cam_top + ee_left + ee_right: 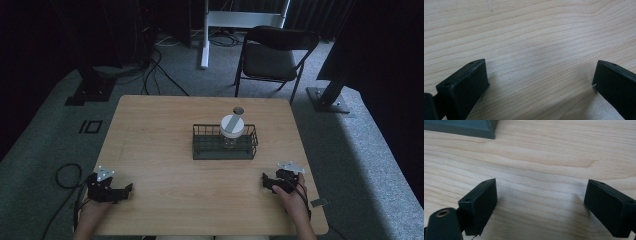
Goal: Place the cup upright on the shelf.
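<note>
A dark wire basket [225,151] stands near the middle of the wooden table [165,165]. Inside it stands a clear jar with a white lid [232,126]. Just behind the basket lies a small dark round cap [238,110]. My left gripper [125,190] rests at the table's near left, jaws wide apart over bare wood [539,65]. At the near right, my right gripper [266,182] is open too, nothing between its jaws [541,195]. The basket's base corner [474,130] appears at the top left of the right gripper view.
A black folding chair [272,55] stands beyond the table's far edge. A white stand leg [205,35] and cables [155,70] lie on the grey carpet behind. A cable loop [67,175] lies on the floor at the near left.
</note>
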